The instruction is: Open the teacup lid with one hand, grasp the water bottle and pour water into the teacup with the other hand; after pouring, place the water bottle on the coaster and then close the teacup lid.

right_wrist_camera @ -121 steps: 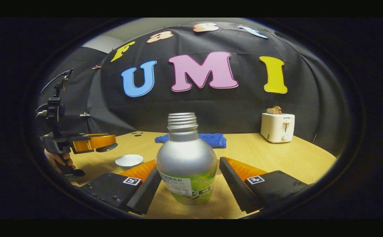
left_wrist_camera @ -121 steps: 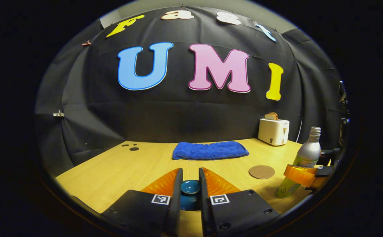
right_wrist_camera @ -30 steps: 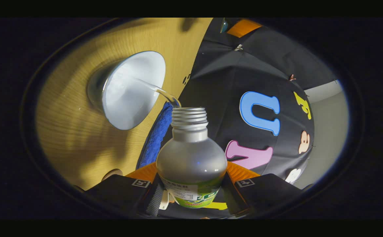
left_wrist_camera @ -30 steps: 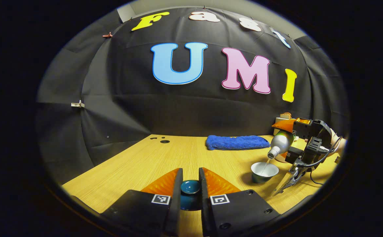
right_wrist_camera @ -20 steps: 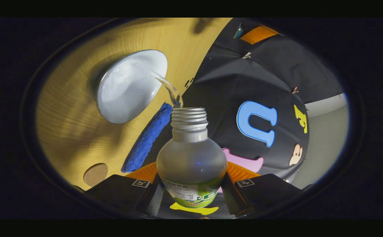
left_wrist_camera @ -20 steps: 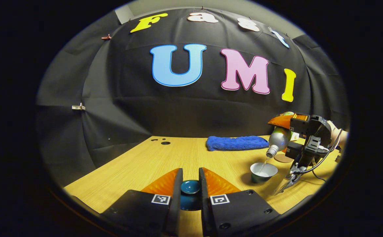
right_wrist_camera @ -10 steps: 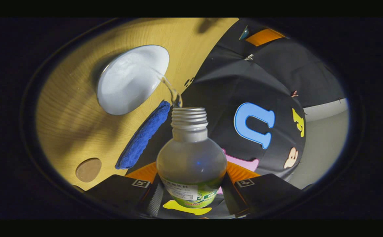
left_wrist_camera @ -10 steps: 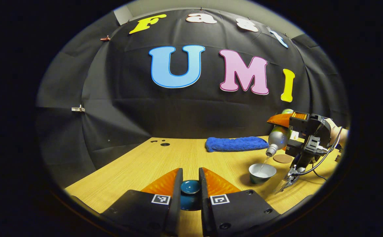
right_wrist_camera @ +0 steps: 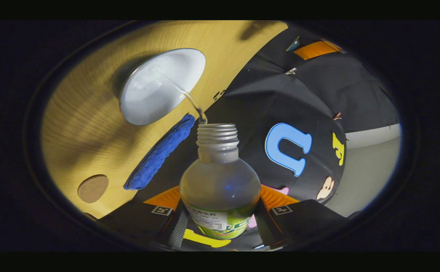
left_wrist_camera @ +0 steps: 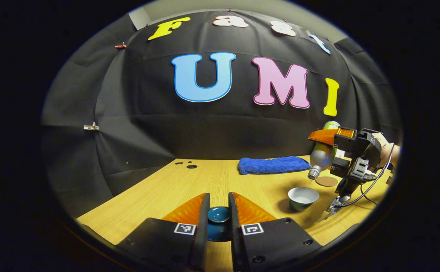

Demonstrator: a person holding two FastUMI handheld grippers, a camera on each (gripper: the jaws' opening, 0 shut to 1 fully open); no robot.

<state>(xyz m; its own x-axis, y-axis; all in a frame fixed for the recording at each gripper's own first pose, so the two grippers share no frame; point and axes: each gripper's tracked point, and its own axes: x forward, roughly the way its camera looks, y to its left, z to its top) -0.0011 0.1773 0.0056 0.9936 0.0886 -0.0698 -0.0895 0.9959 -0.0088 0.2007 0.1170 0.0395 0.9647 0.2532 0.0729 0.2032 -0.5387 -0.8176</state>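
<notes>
The left gripper (left_wrist_camera: 218,219) holds the lid (left_wrist_camera: 218,214) by its knob, jaws narrowed onto it from both sides, above the surface (left_wrist_camera: 204,181). Ahead and to the right of those jaws stands the open cup (left_wrist_camera: 303,197), with the coaster (left_wrist_camera: 326,181) just beyond it and a blue cloth (left_wrist_camera: 273,165) farther back.

The right gripper (right_wrist_camera: 220,223) has its jaws clamped on the bottle (right_wrist_camera: 220,181), which is tipped mouth-down; a thin stream of water (right_wrist_camera: 193,104) runs from the mouth into the cup (right_wrist_camera: 162,87). In the right gripper view the coaster (right_wrist_camera: 93,188) lies left of the jaws, apart from the cup.
</notes>
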